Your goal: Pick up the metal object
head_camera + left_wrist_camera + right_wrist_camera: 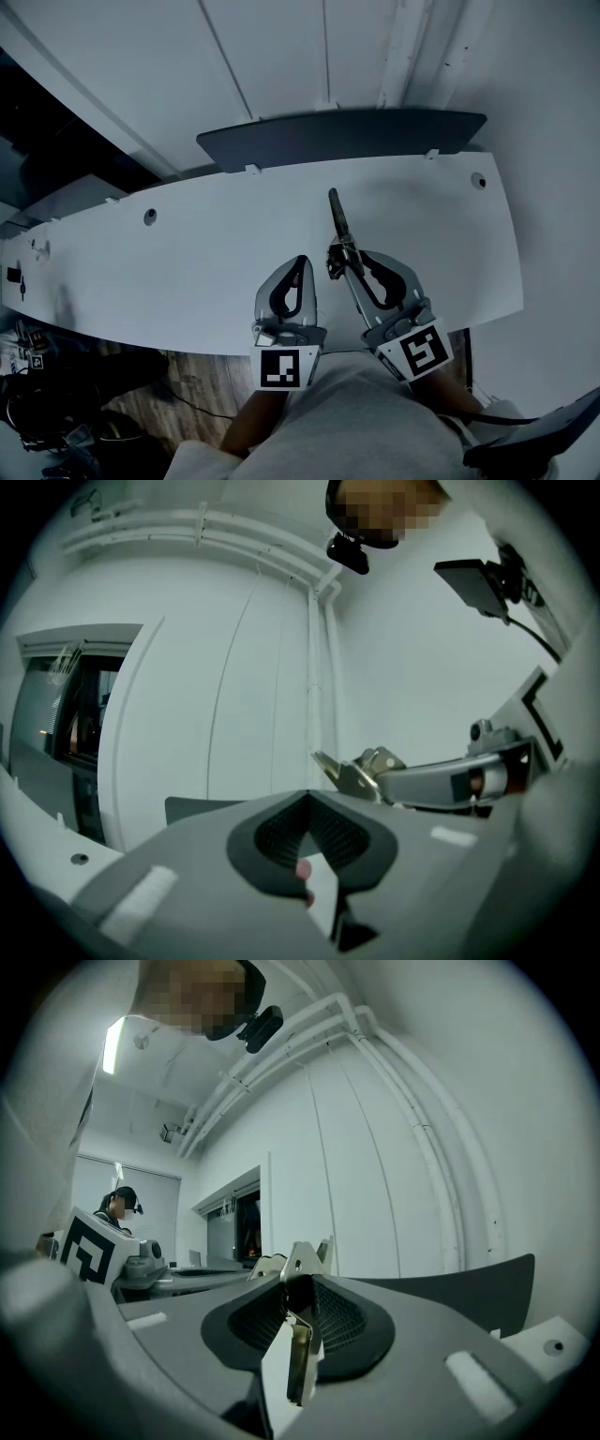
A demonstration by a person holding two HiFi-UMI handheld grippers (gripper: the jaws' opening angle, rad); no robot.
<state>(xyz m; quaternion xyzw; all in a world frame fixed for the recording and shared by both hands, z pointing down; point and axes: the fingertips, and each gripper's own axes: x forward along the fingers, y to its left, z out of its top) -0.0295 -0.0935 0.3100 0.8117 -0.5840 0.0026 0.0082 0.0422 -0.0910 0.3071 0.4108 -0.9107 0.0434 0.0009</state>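
Note:
A slim metal object [339,230] with a hinged bracket at its middle sticks out forward from my right gripper [349,262], which is shut on it over the white desk [187,272]. In the right gripper view the metal strip [300,1340] stands clamped between the dark pads, its bracket end poking past the tips toward the wall. My left gripper [298,264] sits just to the left, shut with nothing in it. In the left gripper view its tips [307,795] meet, and the metal object [361,771] shows at right beside the right gripper [450,782].
A dark grey panel [337,136] stands along the desk's far edge against the white wall with pipes [422,1119]. Two round holes [150,217] [478,180] mark the desk top. Cables and gear [37,403] lie on the floor at left. A person [120,1202] sits far off.

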